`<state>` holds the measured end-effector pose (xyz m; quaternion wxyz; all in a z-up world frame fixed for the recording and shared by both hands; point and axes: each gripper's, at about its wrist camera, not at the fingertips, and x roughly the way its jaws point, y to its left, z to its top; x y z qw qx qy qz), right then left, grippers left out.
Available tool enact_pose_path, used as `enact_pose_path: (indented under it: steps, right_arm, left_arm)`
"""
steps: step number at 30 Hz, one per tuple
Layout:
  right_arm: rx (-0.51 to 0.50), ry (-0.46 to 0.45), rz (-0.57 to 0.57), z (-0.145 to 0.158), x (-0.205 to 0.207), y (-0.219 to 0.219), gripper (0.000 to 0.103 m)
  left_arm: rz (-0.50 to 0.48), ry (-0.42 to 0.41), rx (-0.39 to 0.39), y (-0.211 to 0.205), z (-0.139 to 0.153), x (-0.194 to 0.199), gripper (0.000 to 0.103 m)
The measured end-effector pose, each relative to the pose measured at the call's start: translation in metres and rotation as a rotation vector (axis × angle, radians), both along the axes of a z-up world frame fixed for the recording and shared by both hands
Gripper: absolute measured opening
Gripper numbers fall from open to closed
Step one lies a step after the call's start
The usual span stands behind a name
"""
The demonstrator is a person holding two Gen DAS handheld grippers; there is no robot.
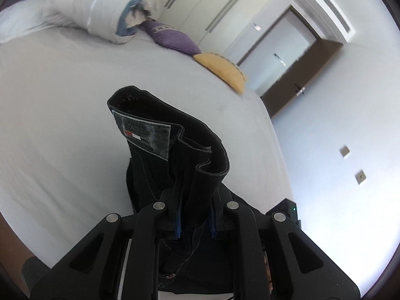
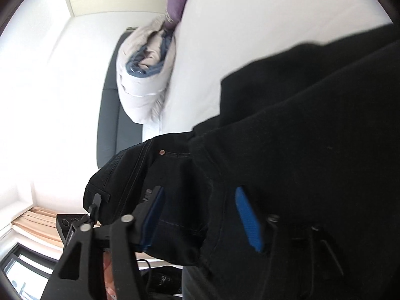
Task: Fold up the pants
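Black pants (image 1: pixel 175 135) with a brand patch at the waistband hang lifted over the white bed (image 1: pixel 62 87). My left gripper (image 1: pixel 195 192) is shut on a bunched fold of the waistband, which stands up past the fingertips. In the right wrist view the same black pants (image 2: pixel 300 125) fill the right half of the picture, a copper rivet showing near the pocket. My right gripper (image 2: pixel 200 212) stands open with its blue pads (image 2: pixel 247 220) wide apart. Pocket fabric lies between the fingers, and the right pad's face is bare.
A rolled white duvet (image 1: pixel 105 7), a purple cushion (image 1: pixel 172 37) and a yellow cushion (image 1: pixel 222 71) lie along the bed's far side. A dark-framed door (image 1: pixel 287 57) is beyond the bed. A dark headboard (image 2: pixel 110 125) and a black device (image 2: pixel 67 225) are at the left of the right wrist view.
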<state>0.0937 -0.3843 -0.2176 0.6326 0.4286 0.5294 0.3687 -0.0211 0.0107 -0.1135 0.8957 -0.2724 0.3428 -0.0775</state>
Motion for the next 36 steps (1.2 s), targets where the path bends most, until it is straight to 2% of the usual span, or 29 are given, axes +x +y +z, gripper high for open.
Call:
enact_pose_path:
  steps: [2,5,8,11,15,18,21,22,24,25,27,28,30,33,36]
  right_arm:
    - [0.020,-0.016,-0.014,0.009,-0.002,-0.016,0.079]
    - [0.054,-0.042,-0.039,0.022,-0.006,-0.048,0.079]
    - [0.060,-0.074,-0.069,0.032,-0.011,-0.078,0.079]
    - [0.041,-0.082,-0.066,0.037,-0.014,-0.098,0.085]
    - [-0.017,-0.030,-0.016,0.024,-0.014,-0.097,0.085]
    - [-0.039,-0.024,0.001,0.014,-0.016,-0.090,0.085]
    - [-0.081,-0.042,0.022,0.017,-0.013,-0.075,0.084]
    - [-0.113,-0.050,0.034,0.019,-0.011,-0.070,0.082]
    - [-0.195,-0.070,0.074,0.024,-0.006,-0.056,0.067]
    - [-0.231,-0.077,0.092,0.026,-0.005,-0.052,0.063]
    - [-0.315,-0.080,0.116,0.026,-0.004,-0.046,0.037]
    - [-0.351,-0.079,0.120,0.026,-0.004,-0.047,0.035]
    - [-0.358,-0.075,0.116,0.025,-0.006,-0.051,0.028]
    - [-0.378,-0.115,0.102,0.031,-0.012,-0.056,0.019]
    - [-0.377,-0.164,0.082,0.040,-0.015,-0.063,0.018]
  left_arm:
    - [-0.082,-0.020,0.071,-0.038,0.008,0.001,0.014]
    - [-0.229,-0.026,0.176,-0.102,0.003,-0.003,0.014]
    - [-0.374,0.006,0.247,-0.160,-0.024,-0.013,0.014]
    - [-0.467,0.070,0.296,-0.203,-0.060,-0.020,0.014]
    - [-0.501,0.109,0.373,-0.233,-0.085,-0.031,0.014]
    - [-0.504,0.092,0.427,-0.240,-0.082,-0.027,0.014]
    - [-0.519,0.067,0.511,-0.259,-0.076,-0.036,0.014]
    - [-0.524,0.054,0.551,-0.266,-0.076,-0.040,0.014]
    - [-0.530,0.038,0.614,-0.278,-0.077,-0.045,0.014]
    - [-0.532,0.033,0.644,-0.285,-0.078,-0.048,0.014]
    - [-0.537,0.024,0.687,-0.301,-0.081,-0.065,0.014]
    - [-0.538,0.026,0.697,-0.306,-0.084,-0.069,0.014]
    - [-0.547,0.019,0.715,-0.322,-0.084,-0.083,0.014]
    - [-0.567,0.001,0.759,-0.339,-0.085,-0.090,0.014]
    - [-0.577,-0.012,0.769,-0.354,-0.080,-0.093,0.014]
